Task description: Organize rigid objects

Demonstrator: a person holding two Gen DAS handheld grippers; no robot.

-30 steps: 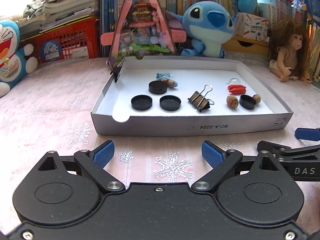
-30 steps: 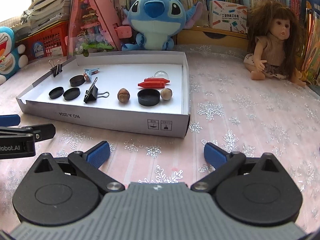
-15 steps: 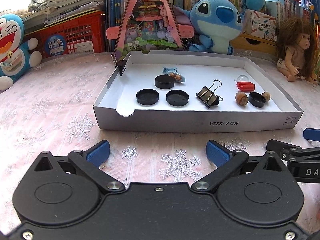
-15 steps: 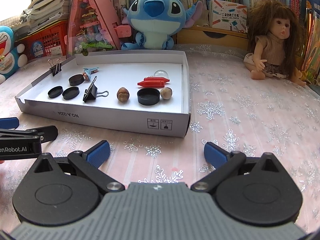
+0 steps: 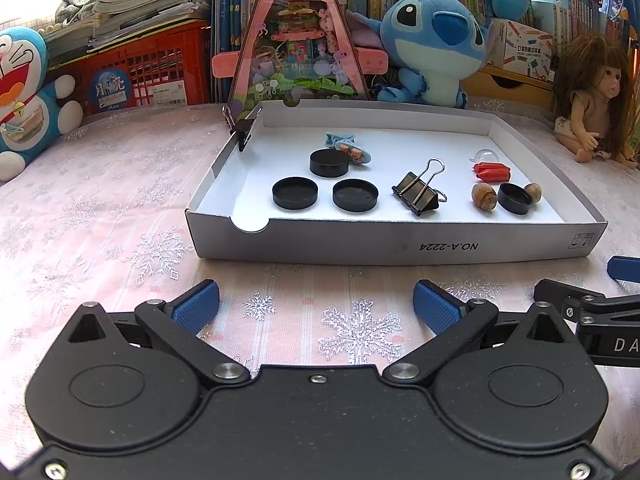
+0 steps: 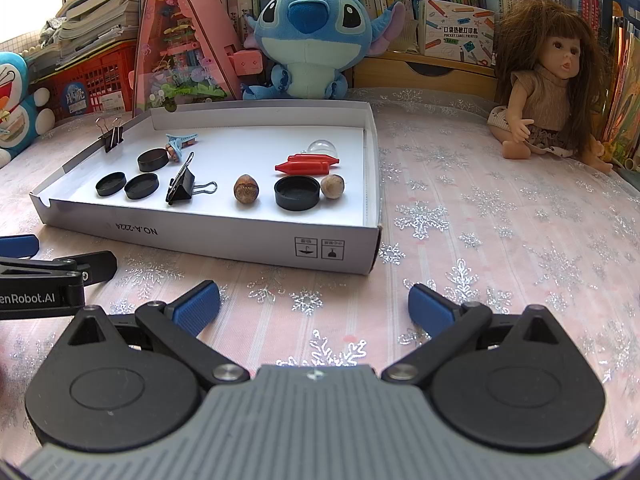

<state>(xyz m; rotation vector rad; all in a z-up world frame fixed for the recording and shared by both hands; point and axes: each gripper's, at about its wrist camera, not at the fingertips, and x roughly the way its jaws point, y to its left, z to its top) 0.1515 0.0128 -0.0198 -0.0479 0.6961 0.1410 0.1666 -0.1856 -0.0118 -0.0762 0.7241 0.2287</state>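
A shallow white cardboard tray (image 5: 392,246) (image 6: 224,236) lies on the pink snowflake cloth. In it lie several black round caps (image 5: 295,193) (image 6: 297,193), a black binder clip (image 5: 416,194) (image 6: 182,186), two nuts (image 5: 484,197) (image 6: 245,194), a red clip (image 5: 491,172) (image 6: 308,164), a clear dome (image 5: 485,156) and a blue hair clip (image 5: 346,146). A second binder clip (image 5: 242,130) (image 6: 110,136) grips the tray's left wall. My left gripper (image 5: 316,308) is open and empty in front of the tray. My right gripper (image 6: 314,308) is open and empty at the tray's front right corner.
A blue Stitch plush (image 6: 312,36), a pink triangular toy house (image 5: 298,36), a red crate (image 5: 136,68) and a Doraemon plush (image 5: 24,92) stand behind and left of the tray. A doll (image 6: 548,92) sits at the right. Bookshelves line the back.
The left gripper has drawn back and risen a little, so the tray sits farther off in its view. The right gripper has barely moved. Both stay open.
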